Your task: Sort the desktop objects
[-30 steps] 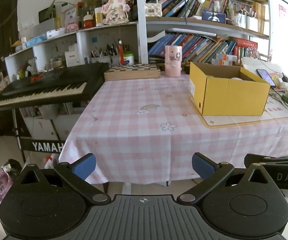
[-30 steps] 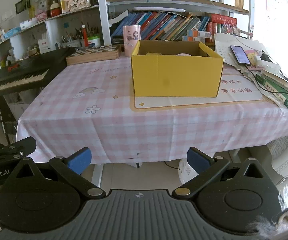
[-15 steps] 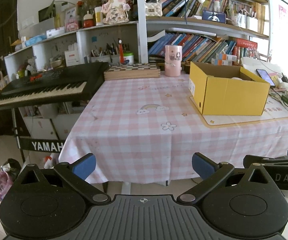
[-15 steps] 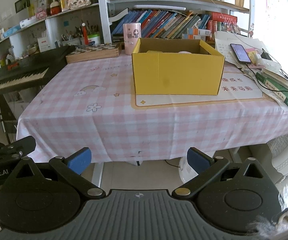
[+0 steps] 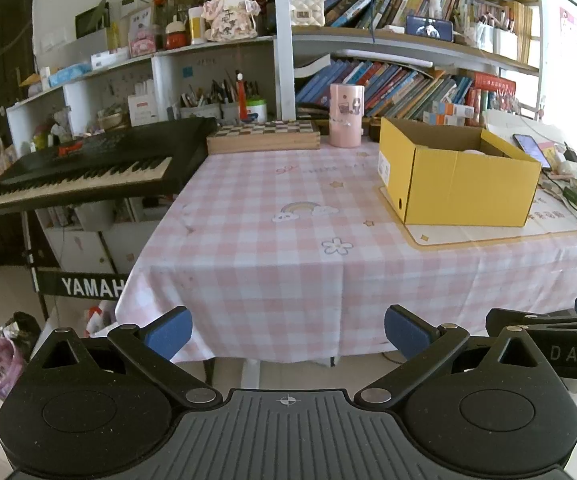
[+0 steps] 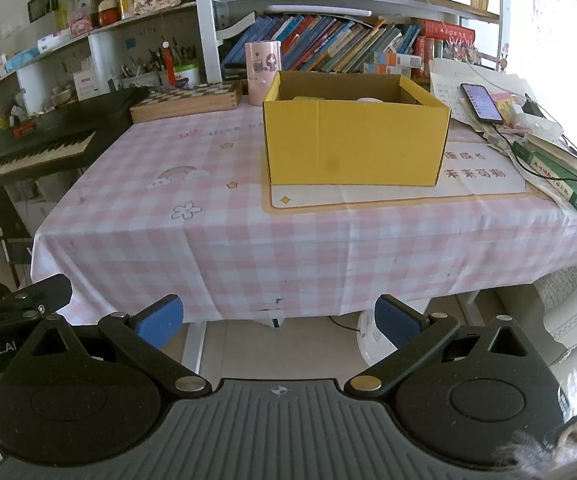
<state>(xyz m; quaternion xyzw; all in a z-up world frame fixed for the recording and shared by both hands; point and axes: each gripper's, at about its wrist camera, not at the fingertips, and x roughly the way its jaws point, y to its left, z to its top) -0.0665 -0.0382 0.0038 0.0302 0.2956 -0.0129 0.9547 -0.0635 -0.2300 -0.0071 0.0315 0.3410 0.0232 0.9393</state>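
A yellow cardboard box (image 5: 460, 184) (image 6: 354, 140) stands open on the pink checked tablecloth (image 5: 272, 240) (image 6: 192, 232), on a cream mat (image 6: 408, 196). Pale objects show just above its rim inside. A pink cylindrical holder (image 5: 346, 114) (image 6: 263, 72) and a wooden chessboard case (image 5: 264, 136) (image 6: 186, 100) stand at the table's far edge. My left gripper (image 5: 288, 332) is open and empty, held off the table's near edge. My right gripper (image 6: 278, 320) is open and empty, also short of the table. Part of each gripper shows in the other's view.
A black Yamaha keyboard (image 5: 88, 168) stands left of the table. A phone (image 6: 480, 102), cables and stacked books (image 6: 556, 172) crowd the table's right edge. Bookshelves (image 5: 400, 84) line the back wall. A white fan (image 6: 376, 336) sits on the floor under the table.
Both views shift slightly, with the table and box a little lower and closer in the right wrist view. Both grippers stay open and empty.
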